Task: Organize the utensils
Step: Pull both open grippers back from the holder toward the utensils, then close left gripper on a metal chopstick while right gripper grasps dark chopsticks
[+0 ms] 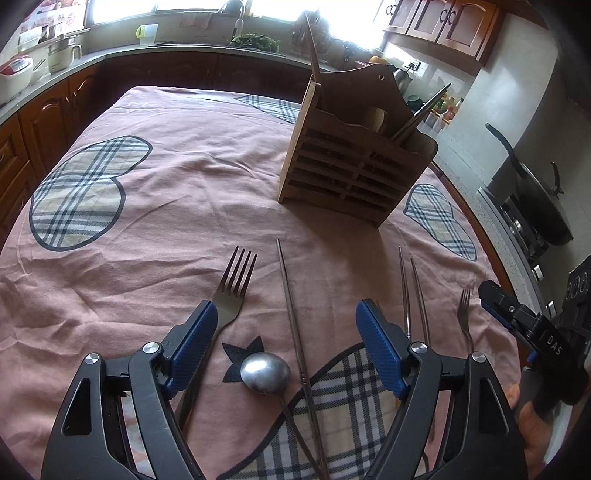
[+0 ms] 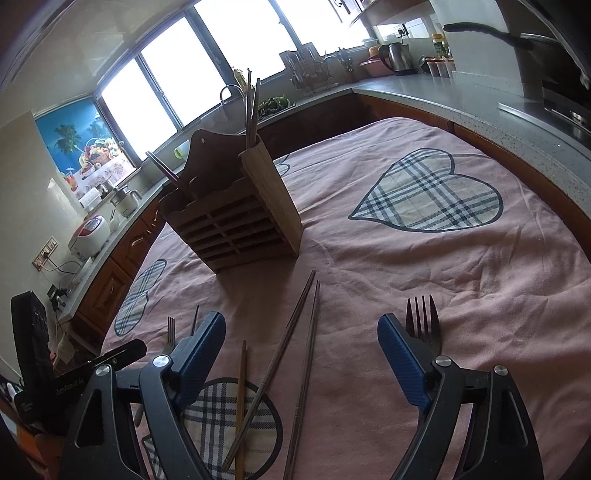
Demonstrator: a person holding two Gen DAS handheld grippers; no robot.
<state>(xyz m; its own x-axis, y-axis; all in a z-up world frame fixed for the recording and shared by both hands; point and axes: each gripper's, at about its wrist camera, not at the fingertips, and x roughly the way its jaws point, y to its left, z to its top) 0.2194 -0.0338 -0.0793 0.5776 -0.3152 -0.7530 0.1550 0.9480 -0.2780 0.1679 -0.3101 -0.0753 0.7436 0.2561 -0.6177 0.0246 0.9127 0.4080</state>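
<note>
Fingers: left gripper (image 1: 286,325) and right gripper (image 2: 301,338) gaped wide, holding nothing.
Spoon (image 1: 265,372): lay between left fingers.
Chopsticks (image 2: 295,354): lay between right fingers, perhaps untouched.
Holder (image 1: 354,162): stood well ahead.

This is a home kitchen. Dark wooden cabinets (image 1: 44,122) run under a grey speckled worktop (image 2: 480,107) at the frame edges, with a kettle (image 2: 397,57), a rice cooker (image 2: 90,234) at the left and a sink tap (image 2: 231,92) below the bright windows (image 2: 159,96). A lidded pan (image 1: 535,195) sits on a stove at the right, and wall cupboards (image 1: 443,22) hang upper right.
</note>
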